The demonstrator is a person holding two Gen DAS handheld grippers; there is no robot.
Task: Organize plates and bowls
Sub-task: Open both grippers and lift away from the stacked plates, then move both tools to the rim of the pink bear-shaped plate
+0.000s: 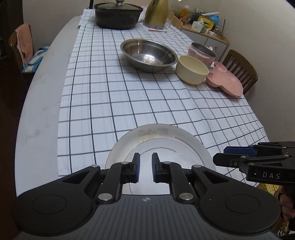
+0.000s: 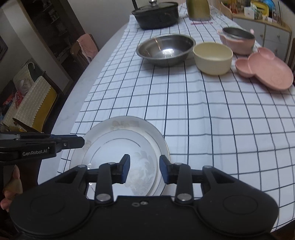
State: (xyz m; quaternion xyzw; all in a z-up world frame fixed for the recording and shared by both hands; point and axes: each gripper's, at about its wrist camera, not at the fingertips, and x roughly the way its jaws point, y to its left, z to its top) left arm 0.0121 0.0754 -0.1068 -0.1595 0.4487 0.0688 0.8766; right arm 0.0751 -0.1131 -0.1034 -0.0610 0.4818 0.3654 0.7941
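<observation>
Covering the long white table (image 1: pixel 36 114) is a white cloth with a dark grid (image 1: pixel 147 103), and at its near end lies a round white china plate with a thin silver ring and a pale flower pattern (image 2: pixel 127 140), flat on the cloth. Over the plate's near edge hangs the left tool (image 1: pixel 146 167), its blue-padded fingers a narrow gap apart and holding nothing. Just beside it to the right hangs the right tool (image 2: pixel 144 170), its fingers spread somewhat wider, also holding nothing, above the plate's right half.

Well beyond the plate, across bare cloth, stands a wide stainless steel bowl (image 1: pixel 148 54). Just right of it sits a cream round bowl (image 1: pixel 191 69), upright. Right of that lies a pink mouse-shaped divided plate (image 1: pixel 224 79), and behind the cream bowl a pink pot with a steel inner liner (image 1: pixel 201 51).

At the far end of the table stand a black lidded casserole pot (image 1: pixel 118 15) and a gold-coloured jug (image 1: pixel 155 13). Wooden chairs (image 1: pixel 239 68) stand at both sides.
</observation>
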